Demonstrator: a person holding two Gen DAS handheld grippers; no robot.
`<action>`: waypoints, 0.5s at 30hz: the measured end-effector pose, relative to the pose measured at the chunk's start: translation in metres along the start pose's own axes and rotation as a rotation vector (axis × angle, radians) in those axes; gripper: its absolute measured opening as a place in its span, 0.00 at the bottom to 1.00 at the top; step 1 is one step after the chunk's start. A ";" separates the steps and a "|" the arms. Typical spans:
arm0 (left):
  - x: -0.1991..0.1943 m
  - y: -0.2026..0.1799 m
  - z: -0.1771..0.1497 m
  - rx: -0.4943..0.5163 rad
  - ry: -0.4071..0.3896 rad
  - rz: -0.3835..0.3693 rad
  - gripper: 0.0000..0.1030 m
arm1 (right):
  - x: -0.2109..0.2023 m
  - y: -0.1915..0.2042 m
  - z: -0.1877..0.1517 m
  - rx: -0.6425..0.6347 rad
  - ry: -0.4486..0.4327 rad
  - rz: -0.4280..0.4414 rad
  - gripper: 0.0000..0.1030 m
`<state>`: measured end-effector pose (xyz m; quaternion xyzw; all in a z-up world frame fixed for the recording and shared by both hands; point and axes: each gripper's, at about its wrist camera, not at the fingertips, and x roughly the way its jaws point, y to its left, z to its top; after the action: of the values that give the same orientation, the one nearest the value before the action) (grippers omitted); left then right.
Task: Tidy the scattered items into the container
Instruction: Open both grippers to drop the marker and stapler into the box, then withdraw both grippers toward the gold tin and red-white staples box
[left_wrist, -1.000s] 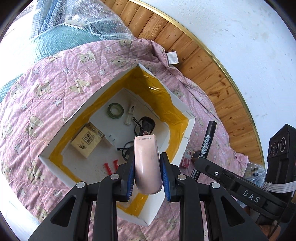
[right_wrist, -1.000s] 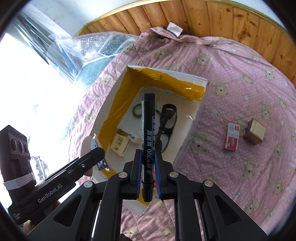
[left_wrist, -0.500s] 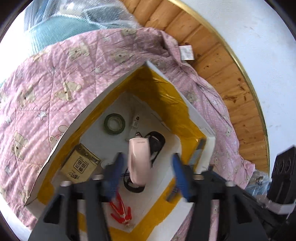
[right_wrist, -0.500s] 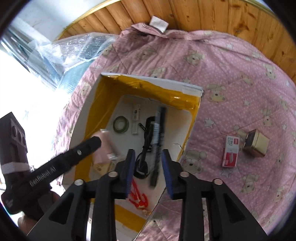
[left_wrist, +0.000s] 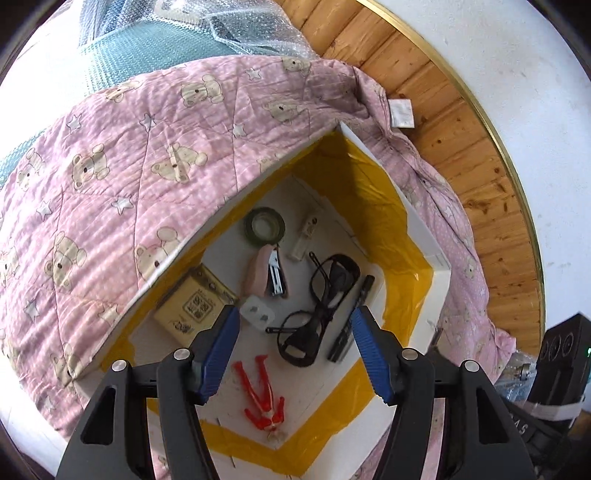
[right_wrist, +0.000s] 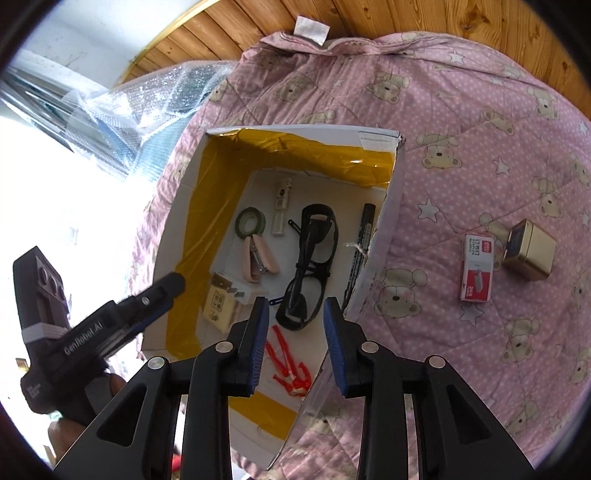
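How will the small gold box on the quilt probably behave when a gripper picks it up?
The gold box looks rigid and metallic, so it probably keeps its shape but may slip between the pads. It sits on the soft pink quilt, touching the staple box, so a push might tip it or nudge that neighbour.

Bright daylight, pouring in from nine o'clock and blown out to white there in both views. Glare on the yellow tape (right_wrist: 303, 155) lining the box (right_wrist: 384, 236). Sharp at centre; strong fisheye bending and dark corners. Slight blur on left tongs (right_wrist: 173, 284).
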<state>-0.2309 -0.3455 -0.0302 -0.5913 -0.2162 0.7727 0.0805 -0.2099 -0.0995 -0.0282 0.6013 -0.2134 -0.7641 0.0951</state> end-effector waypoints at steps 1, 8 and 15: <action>-0.001 -0.003 -0.004 0.006 0.002 -0.001 0.63 | -0.002 0.001 -0.002 -0.001 -0.001 0.004 0.33; -0.018 -0.025 -0.027 0.052 -0.001 -0.023 0.63 | -0.016 0.007 -0.018 -0.021 -0.011 0.017 0.33; -0.037 -0.036 -0.044 0.086 -0.011 -0.033 0.63 | -0.032 0.008 -0.036 -0.022 -0.029 0.033 0.33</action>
<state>-0.1831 -0.3168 0.0082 -0.5795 -0.1930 0.7831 0.1171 -0.1679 -0.1015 -0.0027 0.5855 -0.2160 -0.7734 0.1112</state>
